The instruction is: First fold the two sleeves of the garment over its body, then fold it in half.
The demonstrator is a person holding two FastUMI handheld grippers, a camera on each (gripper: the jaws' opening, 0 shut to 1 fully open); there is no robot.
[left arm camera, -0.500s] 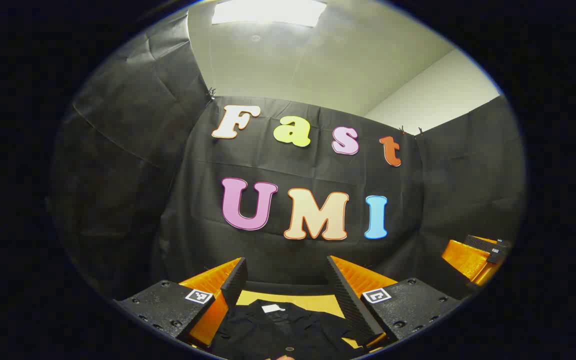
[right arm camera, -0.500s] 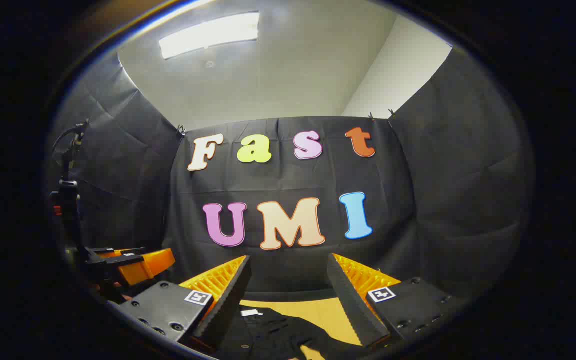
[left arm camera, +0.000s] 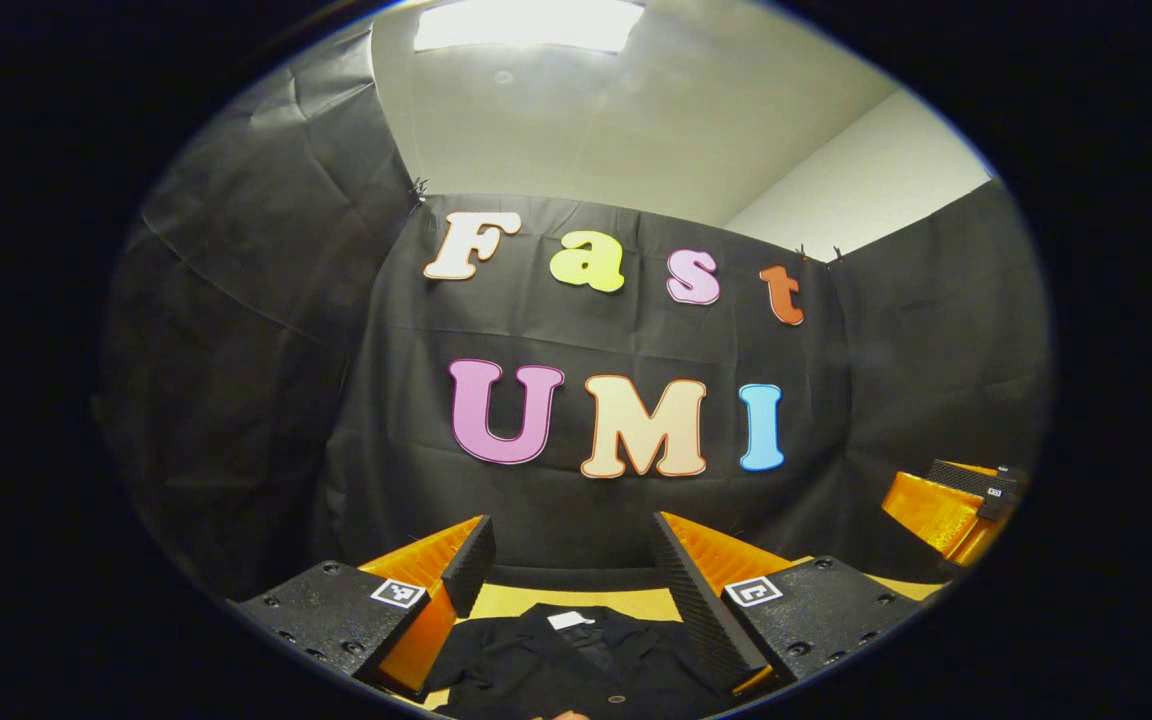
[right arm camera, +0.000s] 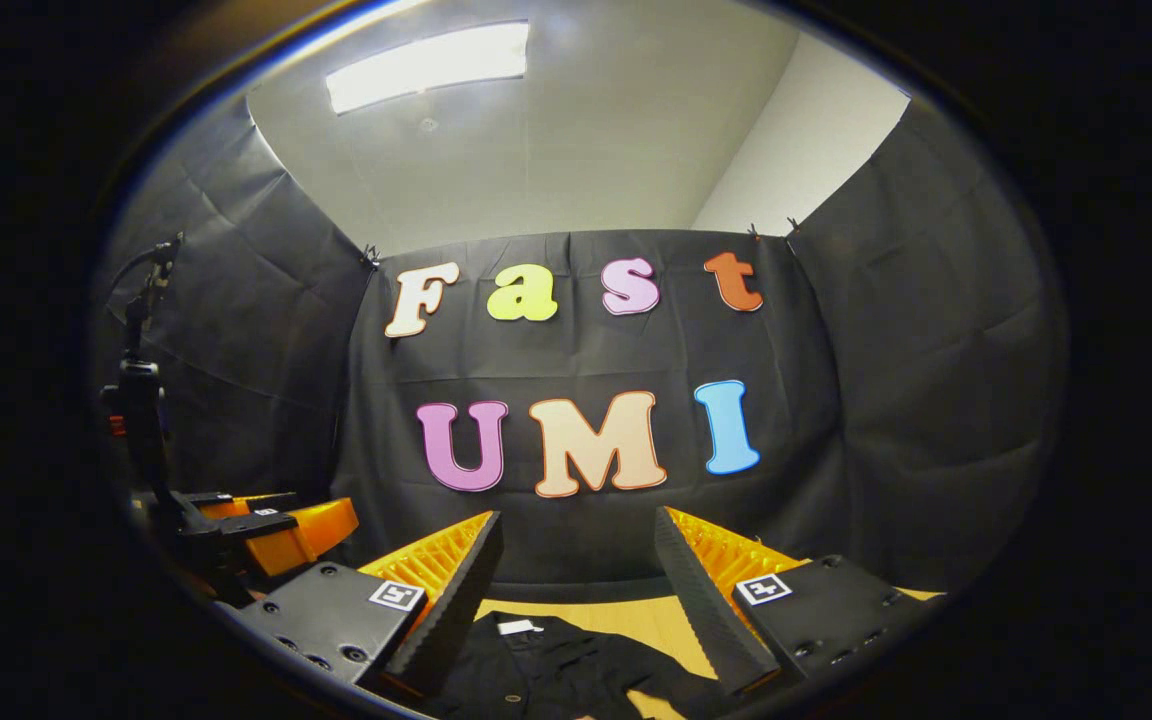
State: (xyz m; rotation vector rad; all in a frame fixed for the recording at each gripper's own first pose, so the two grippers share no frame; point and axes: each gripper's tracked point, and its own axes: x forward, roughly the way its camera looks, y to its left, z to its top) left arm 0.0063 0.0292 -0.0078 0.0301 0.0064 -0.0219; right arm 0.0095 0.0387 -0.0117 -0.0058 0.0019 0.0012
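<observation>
A black buttoned shirt [left arm camera: 576,665] with a white neck label lies flat on the yellow table [left arm camera: 626,603], collar toward the booth wall. My left gripper [left arm camera: 571,522] hovers above it, open, nothing between its fingers. In the right gripper view the same shirt [right arm camera: 546,665] lies below my right gripper [right arm camera: 576,516], which is also open and empty. One sleeve [right arm camera: 661,685] spreads out to the right there. Each gripper is also visible from the other: the right gripper [left arm camera: 956,500] at the far right, the left gripper [right arm camera: 271,530] at the left.
Black cloth walls close the booth on three sides just behind the table's far edge [right arm camera: 576,590]. A dark stand with a cable [right arm camera: 141,400] rises at the left in the right gripper view.
Both views have shifted slightly, so a bit more of the shirt and table shows between the fingers. Both grippers stay open and empty.
</observation>
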